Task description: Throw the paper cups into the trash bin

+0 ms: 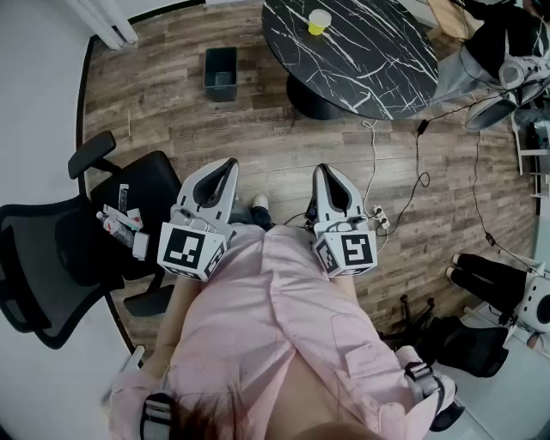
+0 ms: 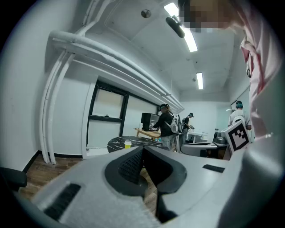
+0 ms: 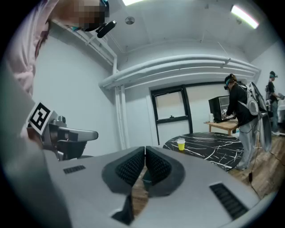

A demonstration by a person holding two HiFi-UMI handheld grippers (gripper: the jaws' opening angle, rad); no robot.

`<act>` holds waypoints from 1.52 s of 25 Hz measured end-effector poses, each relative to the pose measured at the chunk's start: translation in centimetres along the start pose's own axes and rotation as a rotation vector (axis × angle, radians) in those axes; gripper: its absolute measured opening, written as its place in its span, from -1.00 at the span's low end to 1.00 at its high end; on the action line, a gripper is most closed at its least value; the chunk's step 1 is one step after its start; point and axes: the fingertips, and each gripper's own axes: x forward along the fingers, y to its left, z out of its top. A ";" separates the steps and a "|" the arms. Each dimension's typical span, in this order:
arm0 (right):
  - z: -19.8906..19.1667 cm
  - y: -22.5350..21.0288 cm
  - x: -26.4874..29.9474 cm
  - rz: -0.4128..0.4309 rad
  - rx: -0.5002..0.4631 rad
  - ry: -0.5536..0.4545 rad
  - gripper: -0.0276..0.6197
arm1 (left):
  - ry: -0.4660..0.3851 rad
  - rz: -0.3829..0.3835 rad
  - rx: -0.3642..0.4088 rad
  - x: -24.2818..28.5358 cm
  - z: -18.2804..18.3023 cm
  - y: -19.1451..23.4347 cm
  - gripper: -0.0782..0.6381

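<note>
**Cup far ahead on the table, both tongs closed on nothing**

You hold both grippers low in front of your body, side by side above the wood floor [image 1: 258, 129], both pointing ahead. Your left gripper [image 1: 230, 163] has its jaws pressed together with nothing between them. Your right gripper [image 1: 322, 169] is the same, its ribbed pads meeting tip to tip, empty.

The yellow paper cup [image 1: 319, 21] stands upright on the black marble table [image 1: 378, 69], well apart from both grippers. It is nearly straight ahead of your right one. In the left gripper view it shows small just left of the jaw tips. In the right gripper view it sits to their right.

The dark trash bin [image 1: 221, 73] stands on the floor beside the table, ahead of your left gripper and well apart from the cup.
</note>
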 end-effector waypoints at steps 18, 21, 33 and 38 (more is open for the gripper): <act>0.4 -0.4 0.8 0.024 0.005 -0.015 -0.82 | 0.017 -0.002 -0.019 1.1 -0.2 0.5 -0.74; 0.3 -0.7 0.8 0.032 0.018 -0.020 -0.82 | 0.009 0.004 -0.033 1.3 -0.2 0.2 -0.74; -0.4 -1.7 2.6 0.014 0.035 0.026 -0.81 | 0.025 0.002 -0.054 2.7 -0.4 1.6 -0.74; 0.1 -2.0 5.1 -0.008 0.045 0.030 -0.82 | 0.034 -0.029 -0.053 4.7 0.2 3.6 -0.74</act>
